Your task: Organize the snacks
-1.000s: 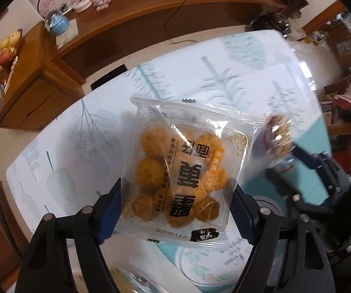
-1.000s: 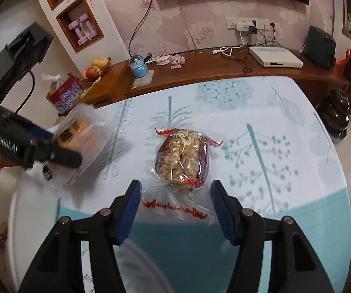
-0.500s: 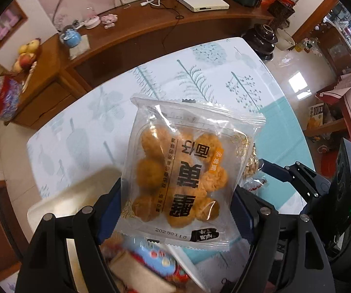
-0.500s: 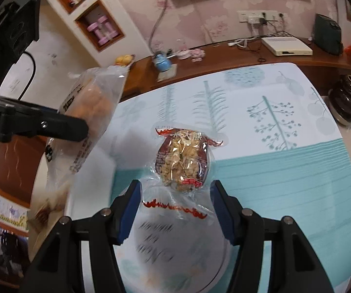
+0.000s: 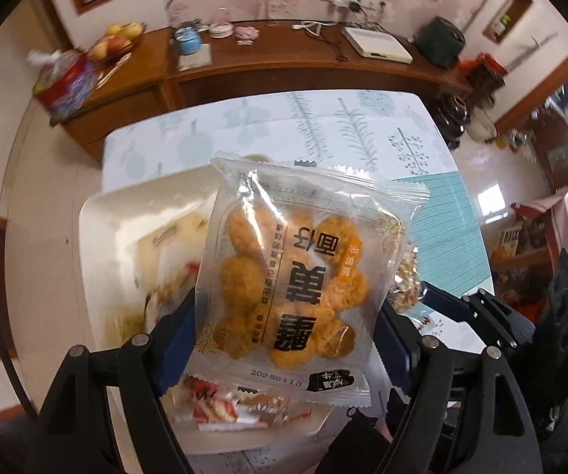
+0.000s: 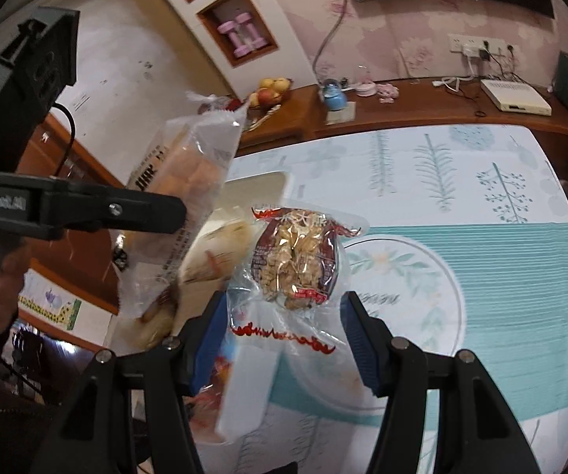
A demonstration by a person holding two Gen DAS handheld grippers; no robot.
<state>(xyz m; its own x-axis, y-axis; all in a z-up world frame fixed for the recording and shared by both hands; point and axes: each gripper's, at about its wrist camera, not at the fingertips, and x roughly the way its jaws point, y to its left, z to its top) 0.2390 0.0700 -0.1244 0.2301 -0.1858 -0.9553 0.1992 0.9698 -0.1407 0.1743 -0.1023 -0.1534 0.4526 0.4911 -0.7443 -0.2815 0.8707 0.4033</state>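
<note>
Your packet of fried dough balls (image 5: 295, 296) sits clamped between the fingers of the left gripper (image 5: 284, 339), held upright in the air. A second ago it hung over bare tablecloth; it now hangs over the white tray (image 5: 98, 237), which has come into view beneath it with other wrapped snacks (image 5: 220, 399) already lying inside. The carry is effectively complete; what remains, in my judgement, is lowering and letting go.

Your right gripper (image 6: 284, 331) is clenched on the clear tail of the red-trimmed packet of crisp snacks (image 6: 295, 260), grip unchanged over the last second. That packet has travelled from mid-table to just beside the tray's (image 6: 260, 181) near edge, close behind the left one.

Both packets are thin film and will slump on release. The two grippers are near one another over the surface (image 6: 461, 166); stagger the drops so the fingers do not collide.
</note>
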